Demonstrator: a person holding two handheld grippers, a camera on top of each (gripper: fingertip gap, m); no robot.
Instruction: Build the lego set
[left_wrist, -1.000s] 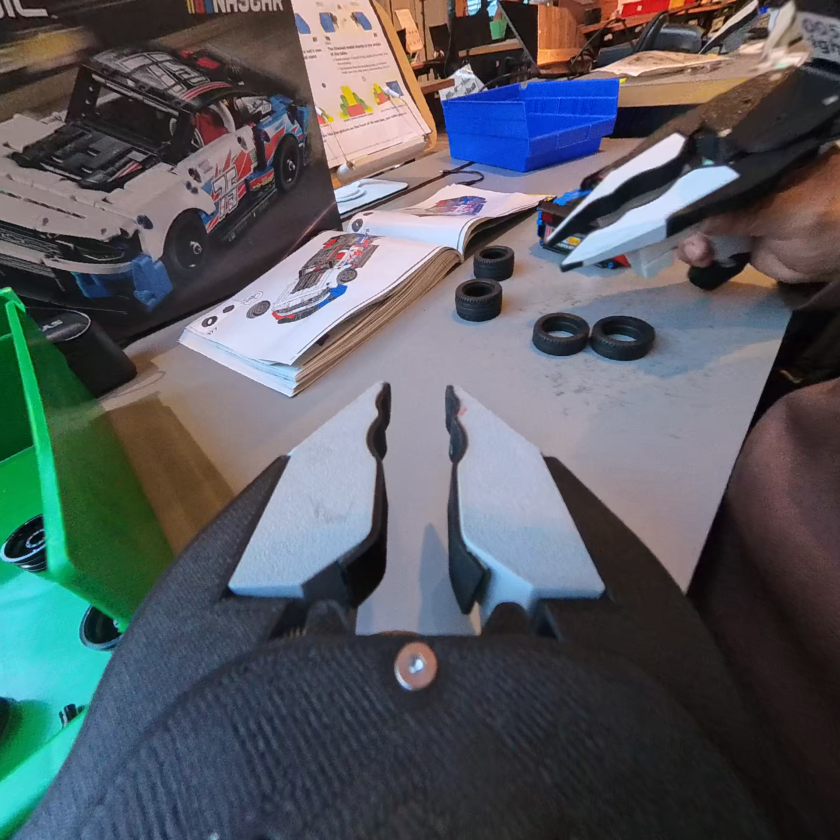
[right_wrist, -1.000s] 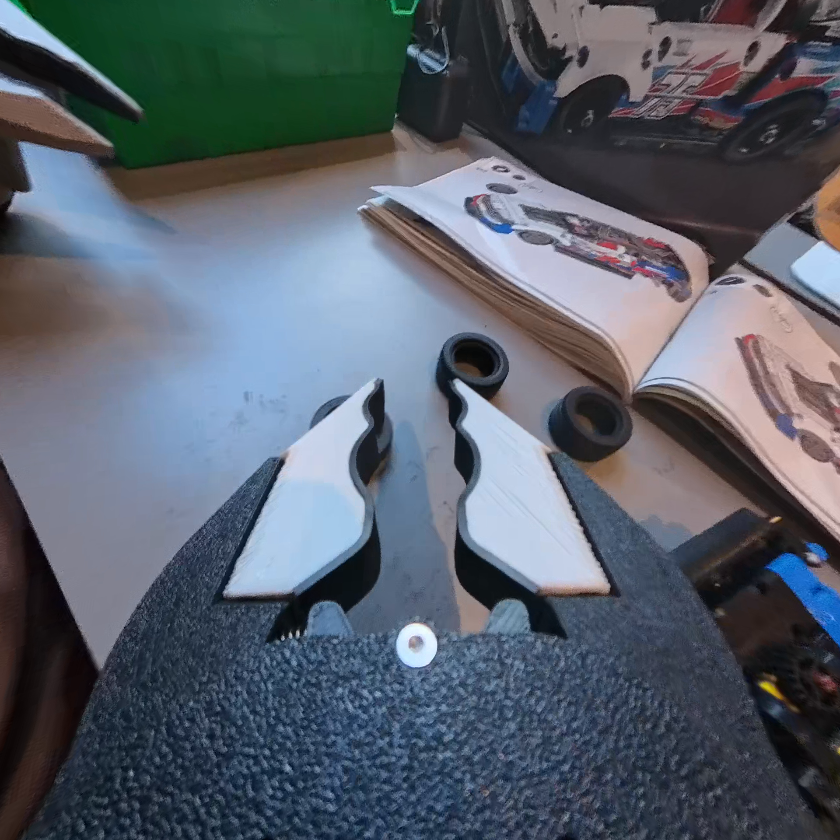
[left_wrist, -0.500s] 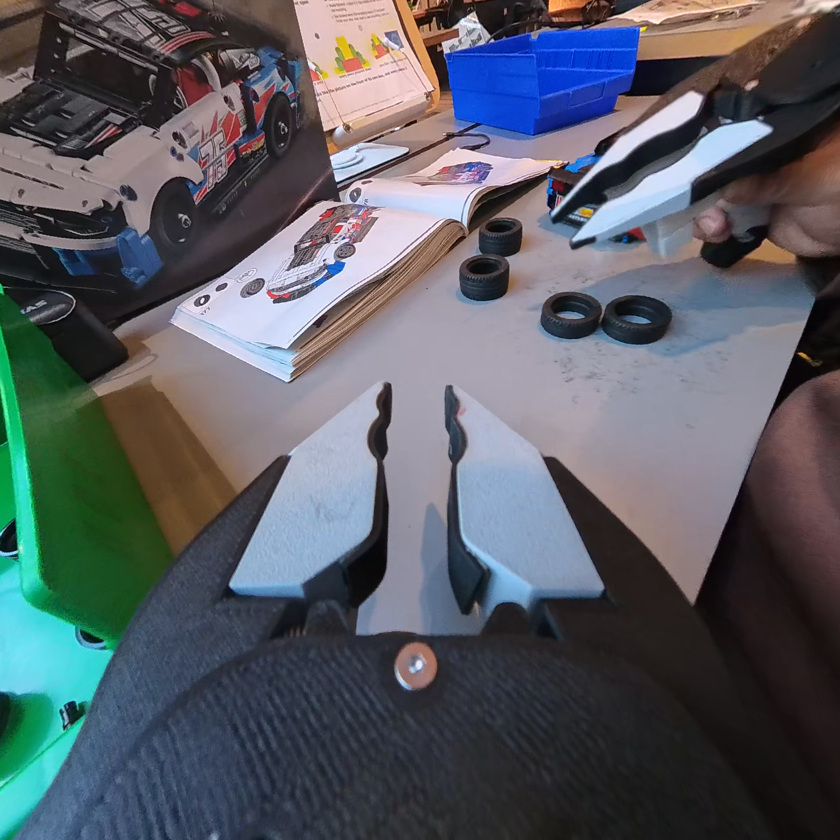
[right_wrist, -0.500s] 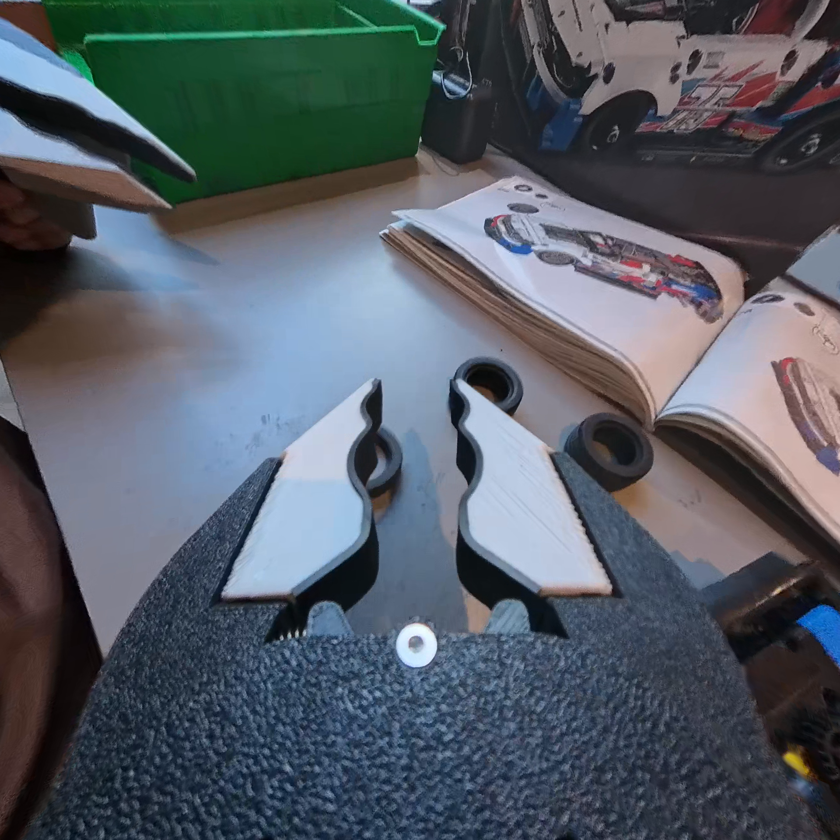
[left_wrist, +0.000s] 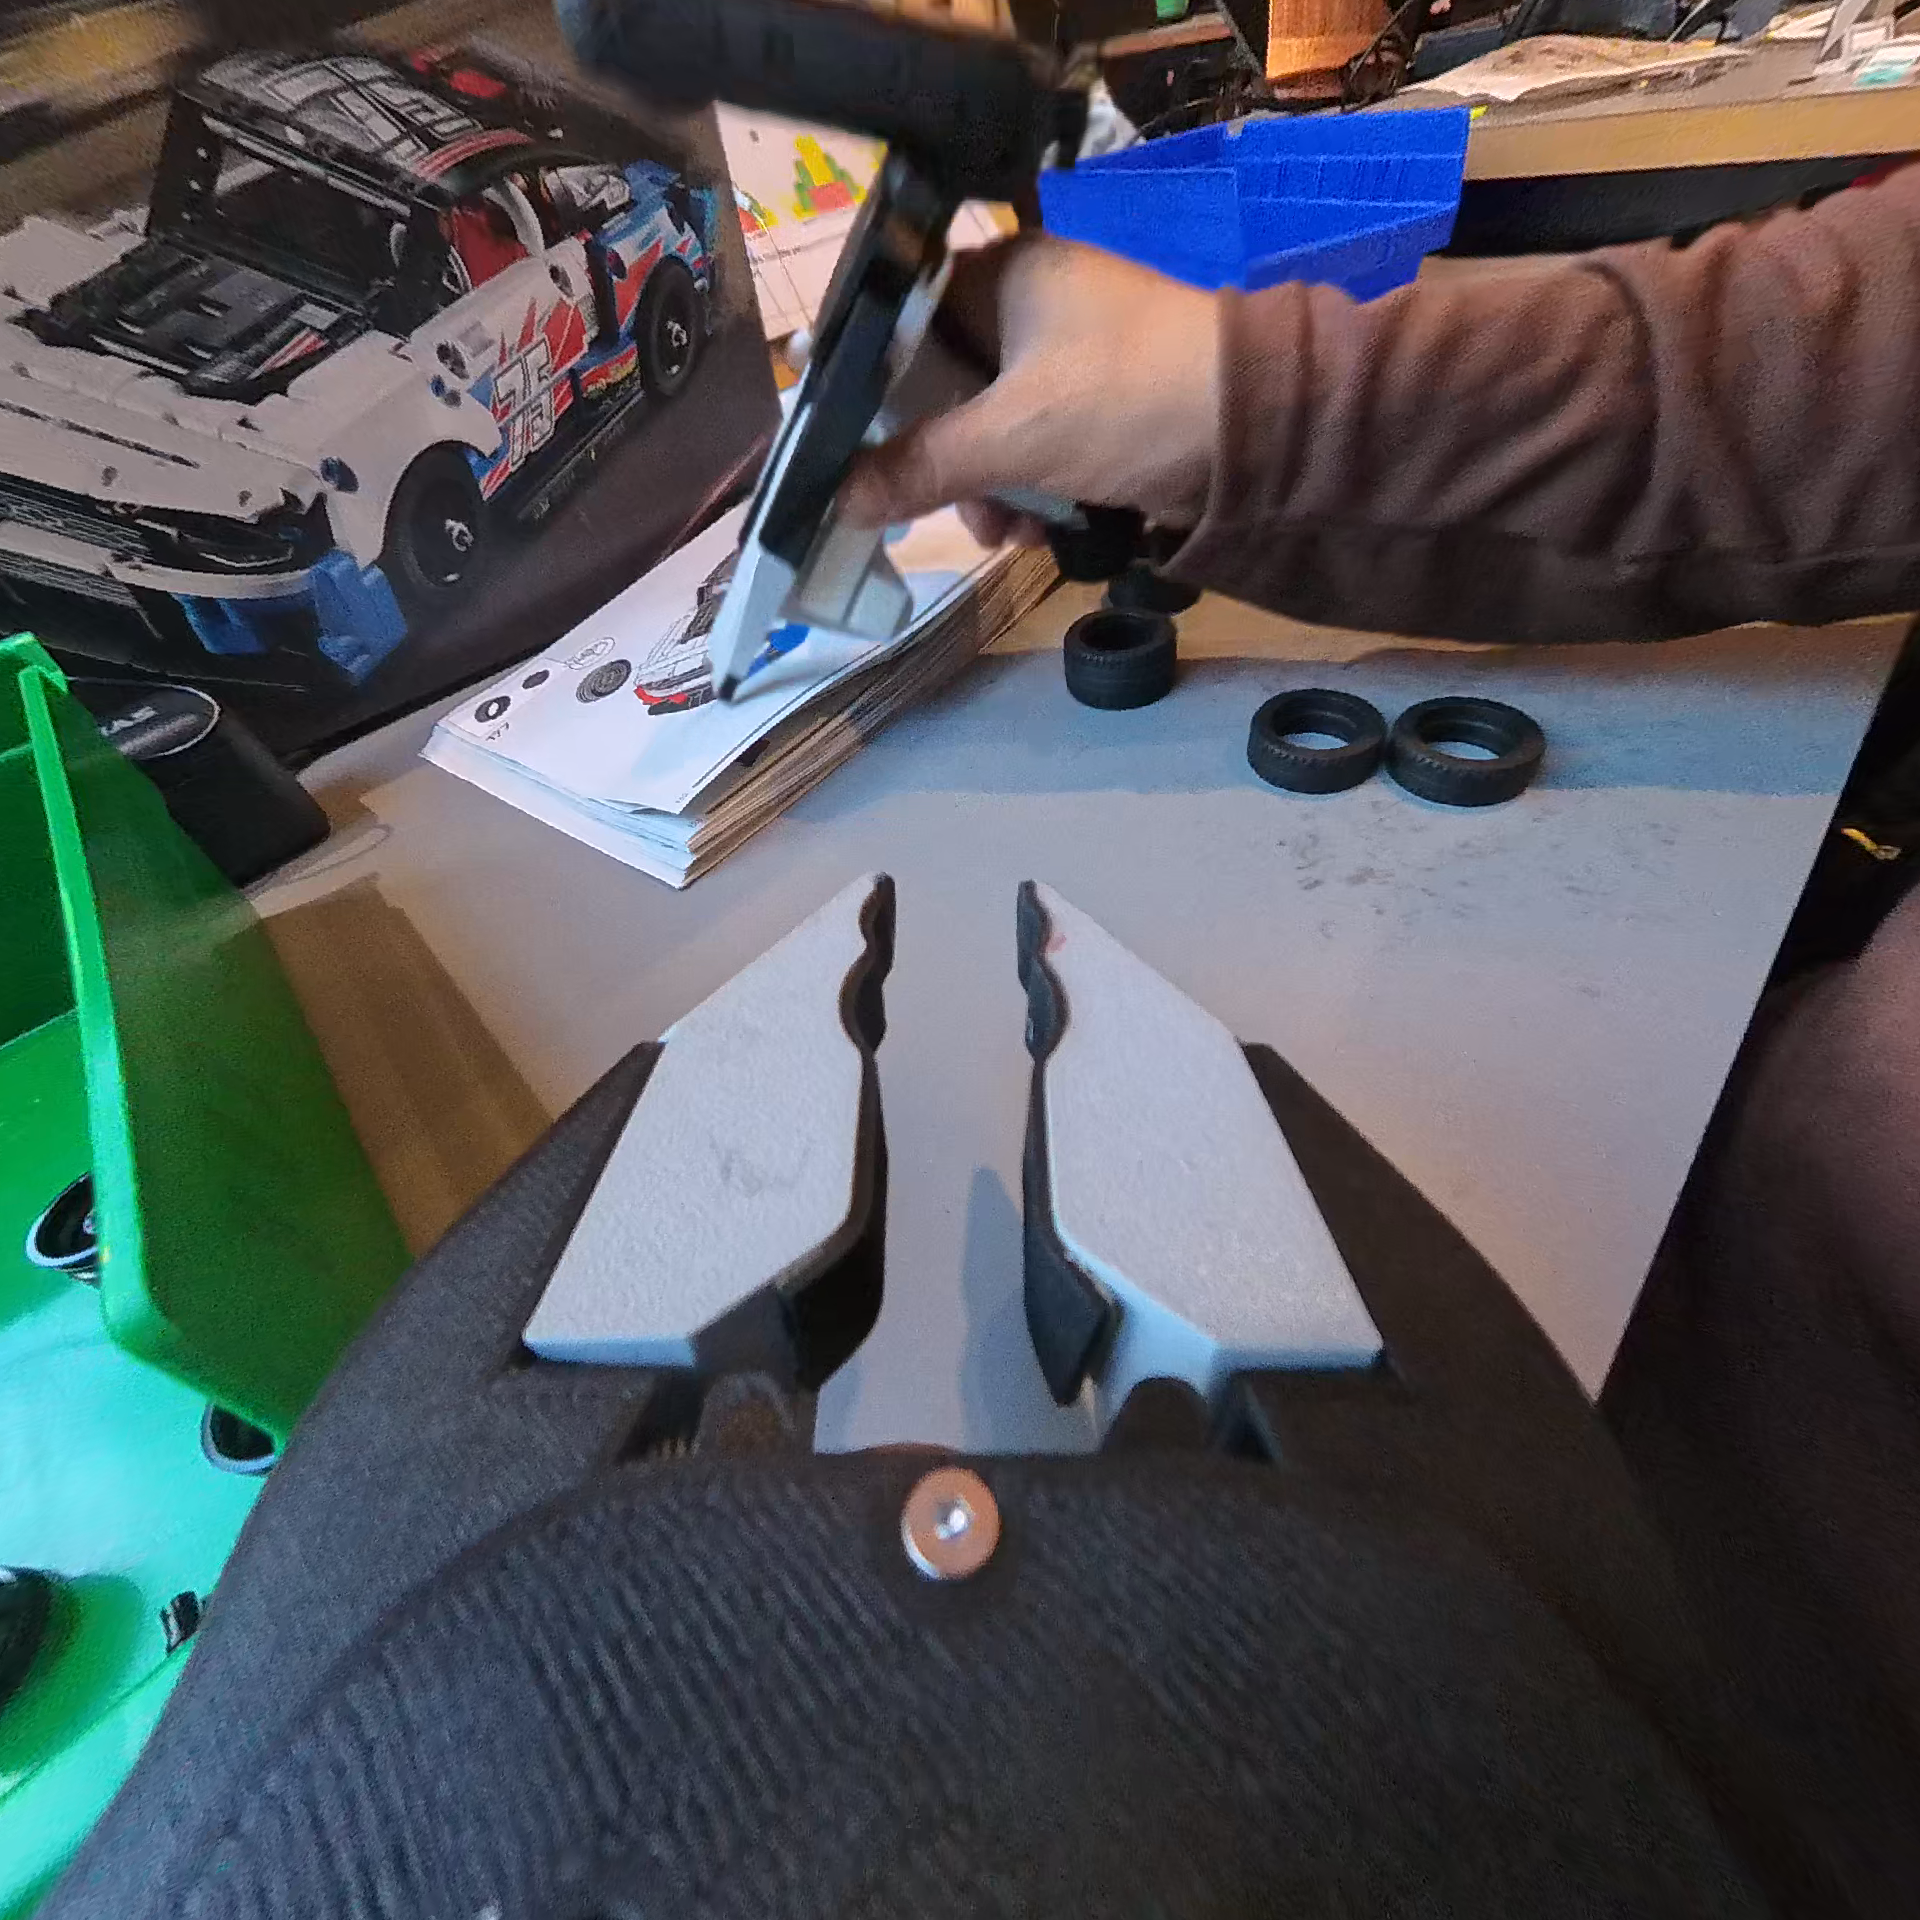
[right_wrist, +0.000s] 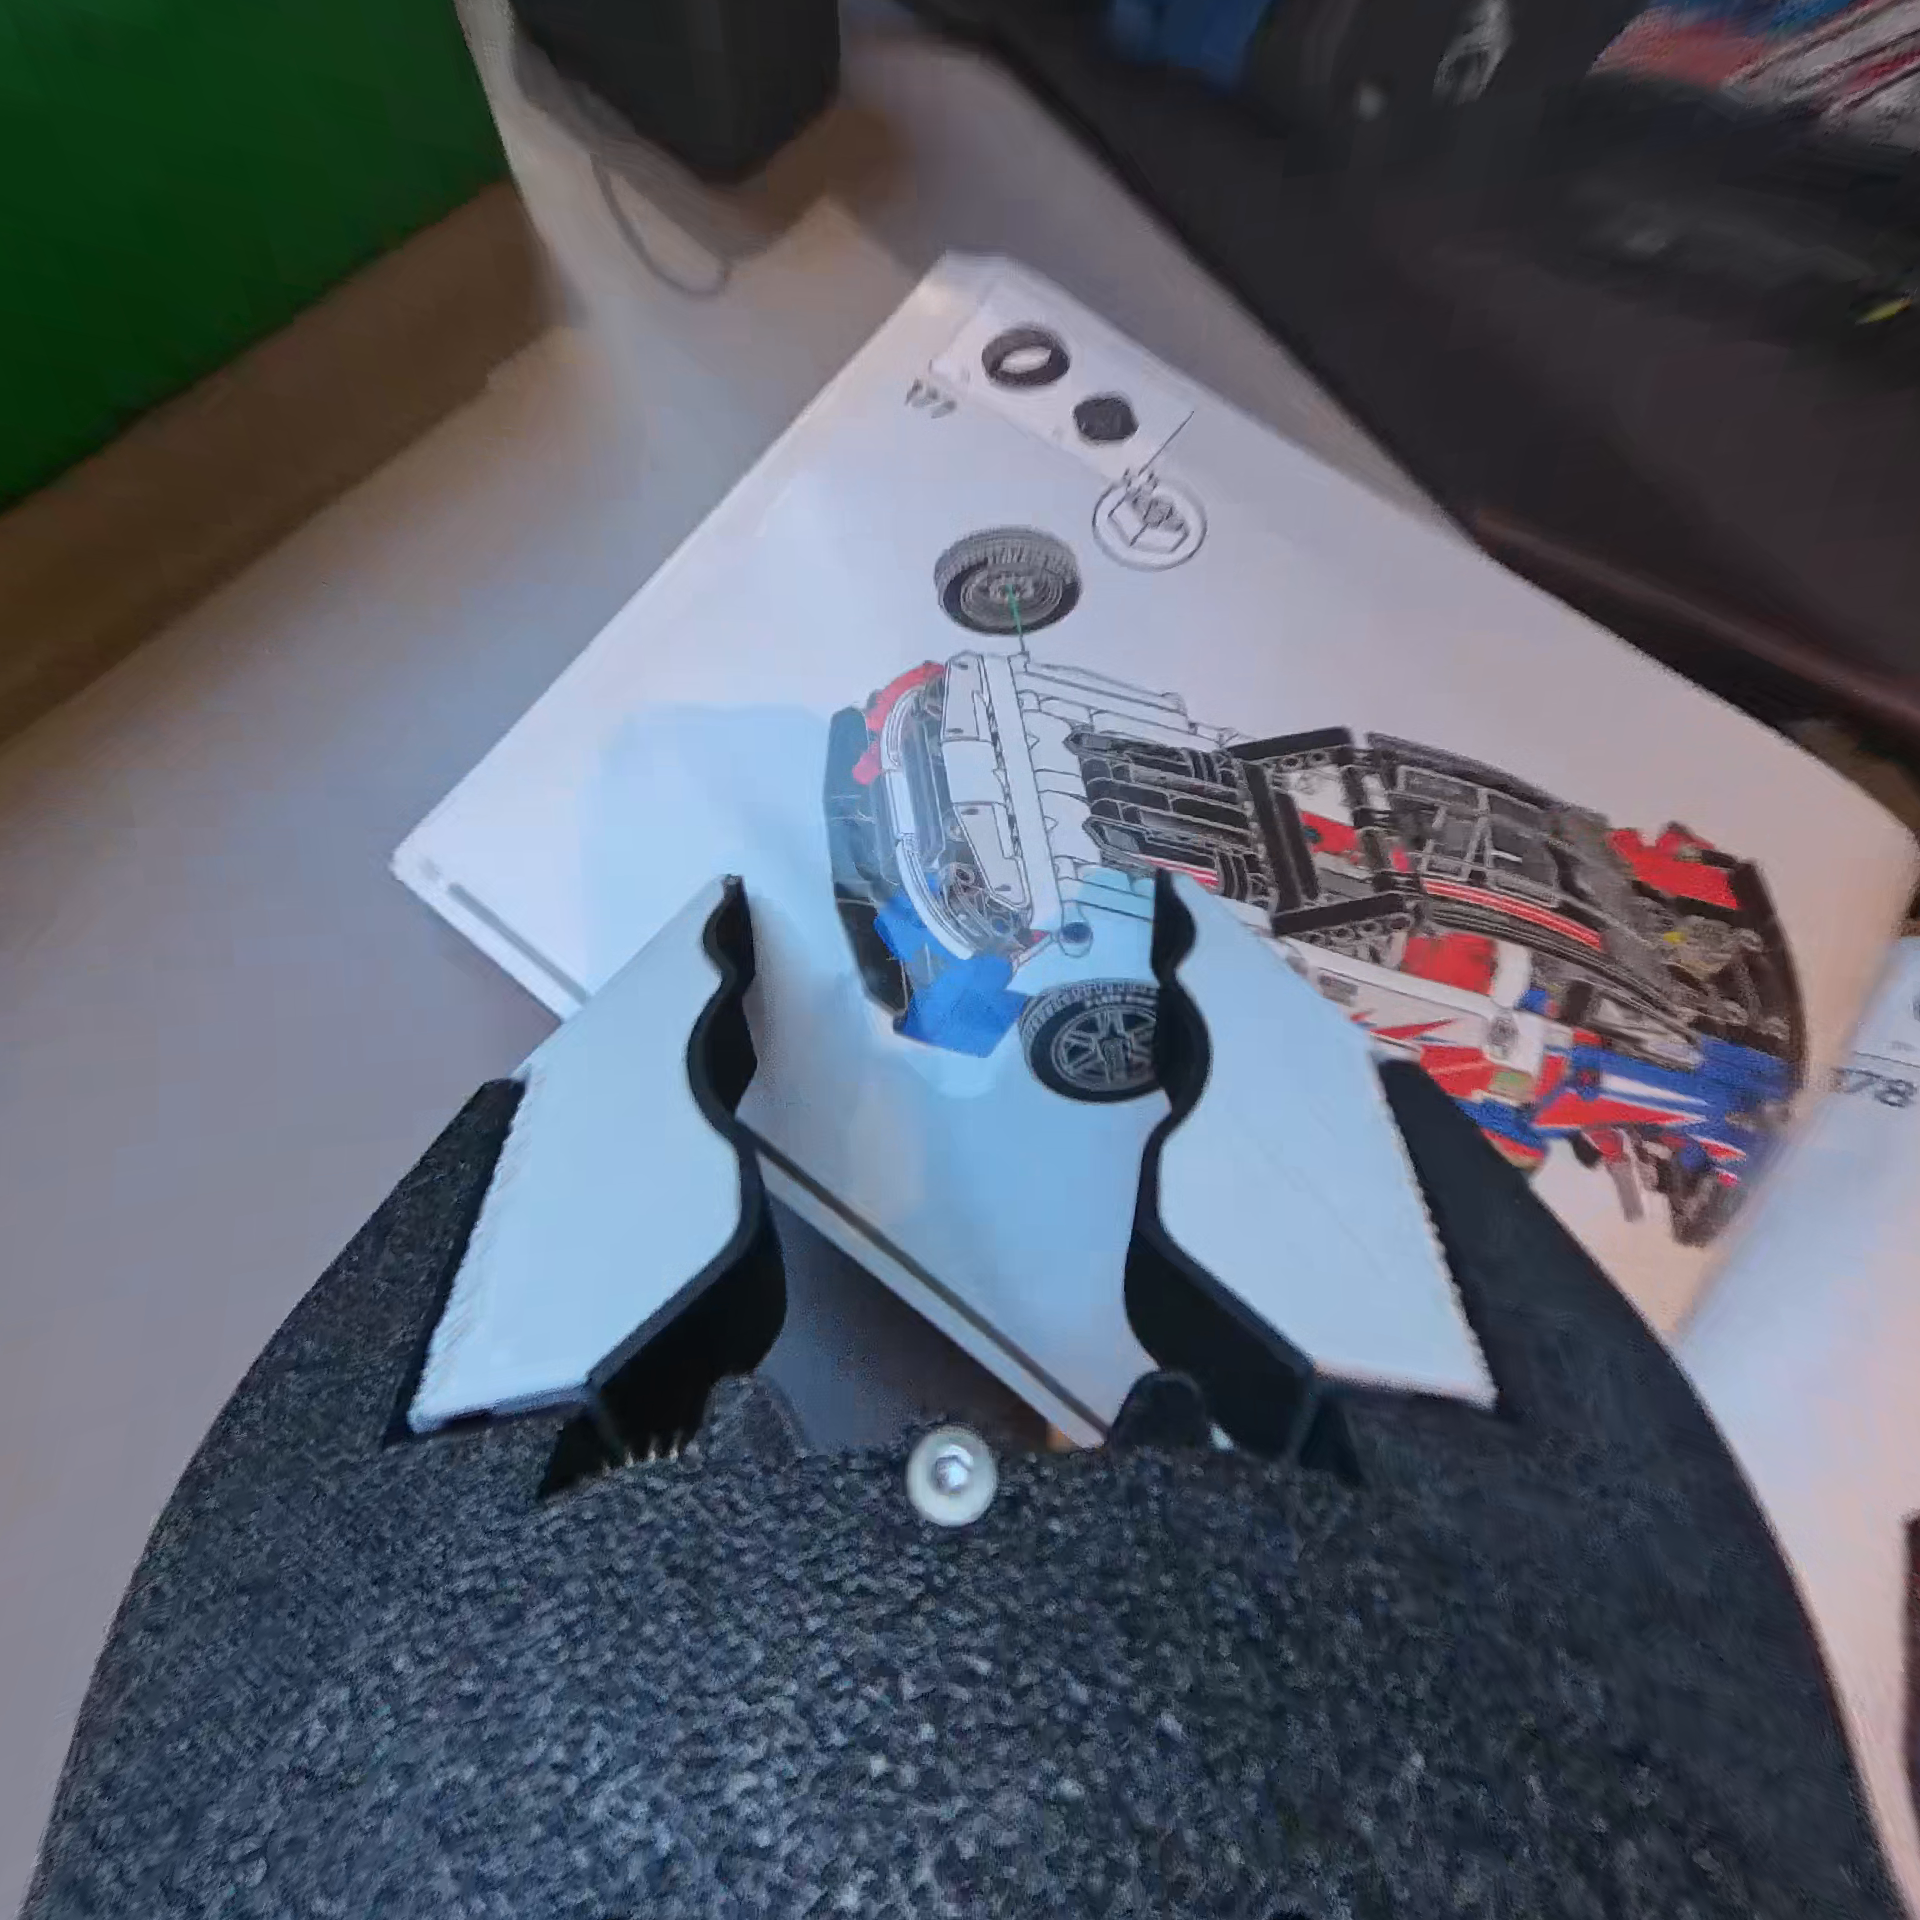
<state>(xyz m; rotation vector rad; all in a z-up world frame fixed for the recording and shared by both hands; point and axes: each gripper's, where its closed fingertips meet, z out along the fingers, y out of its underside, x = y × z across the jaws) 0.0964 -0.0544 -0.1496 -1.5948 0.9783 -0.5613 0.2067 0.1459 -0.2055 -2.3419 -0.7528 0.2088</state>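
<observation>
My left gripper (left_wrist: 954, 894) hovers low over the grey table (left_wrist: 1299, 987), its jaws a little apart and empty. Three black rubber tyres lie ahead to the right: one (left_wrist: 1119, 658) by the booklet and a touching pair (left_wrist: 1316, 740) (left_wrist: 1465, 750). The open instruction booklet (left_wrist: 644, 748) lies ahead left. My right gripper (left_wrist: 727, 681), held by a hand in a brown sleeve, points down onto the booklet's left page. In the right wrist view it (right_wrist: 948, 894) is wide open and empty just above that page (right_wrist: 727, 675), which shows a car drawing.
A green bin (left_wrist: 156, 1091) with dark round parts stands at my left, also in the right wrist view (right_wrist: 208, 208). The set's box (left_wrist: 343, 343) stands behind the booklet, a black case (left_wrist: 208, 790) beside it. A blue bin (left_wrist: 1247, 197) sits far back.
My right gripper has swung left from above the tyres to the booklet's left page, tipped downward, and its jaws have opened wider. My left gripper has barely moved.
</observation>
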